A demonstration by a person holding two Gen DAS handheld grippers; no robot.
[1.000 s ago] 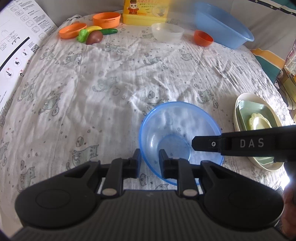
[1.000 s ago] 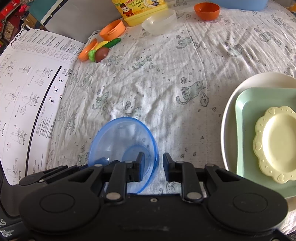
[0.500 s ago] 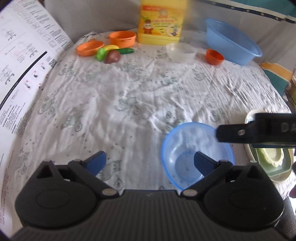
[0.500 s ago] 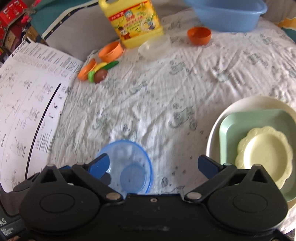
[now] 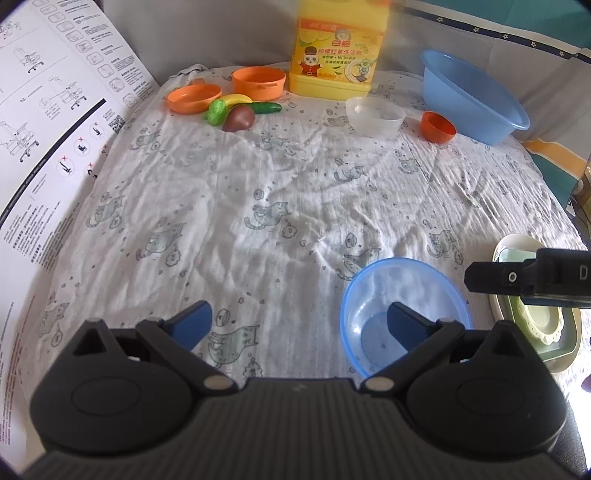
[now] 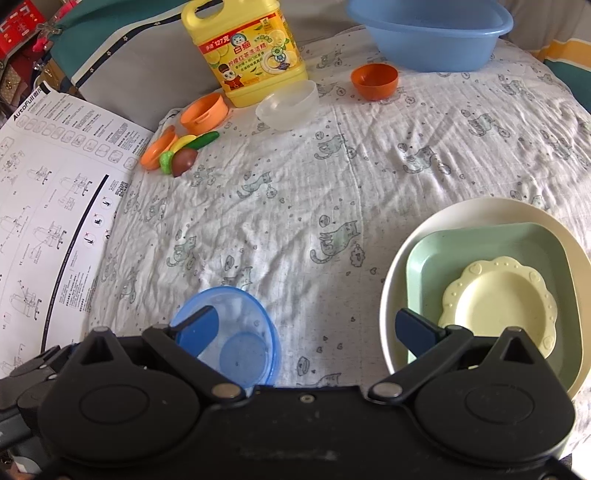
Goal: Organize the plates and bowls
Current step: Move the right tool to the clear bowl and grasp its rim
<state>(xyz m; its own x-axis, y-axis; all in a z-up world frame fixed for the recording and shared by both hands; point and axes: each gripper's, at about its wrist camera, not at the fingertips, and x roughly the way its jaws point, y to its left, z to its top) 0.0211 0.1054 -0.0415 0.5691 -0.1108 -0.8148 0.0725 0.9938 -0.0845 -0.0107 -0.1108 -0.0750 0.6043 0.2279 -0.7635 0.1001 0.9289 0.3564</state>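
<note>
- The left claw (image 5: 297, 319) is spread wide and grips nothing; the right claw (image 6: 308, 326) is spread wide too, and empty.
- The blue bowl (image 5: 404, 314) sits upright on the cat-print cloth (image 5: 258, 206), free of both claws; it lies low and to the right of the left claw's gap, behind its right finger; from the right claw it lies low and to the left, behind the left finger (image 6: 194, 328).
- The plate stack (image 6: 491, 291) rests just right of the bowl: cream plate, green dish, small scalloped plate on top; it sits nearer the right claw.
- At the far edge stand a clear bowl (image 6: 288, 105), a small orange bowl (image 6: 373, 80) and a blue basin (image 6: 430, 33), well apart from both claws; the next reach, by my judgement, goes straight ahead and far.
- A round bowl has no long axis; any rim point serves.
</note>
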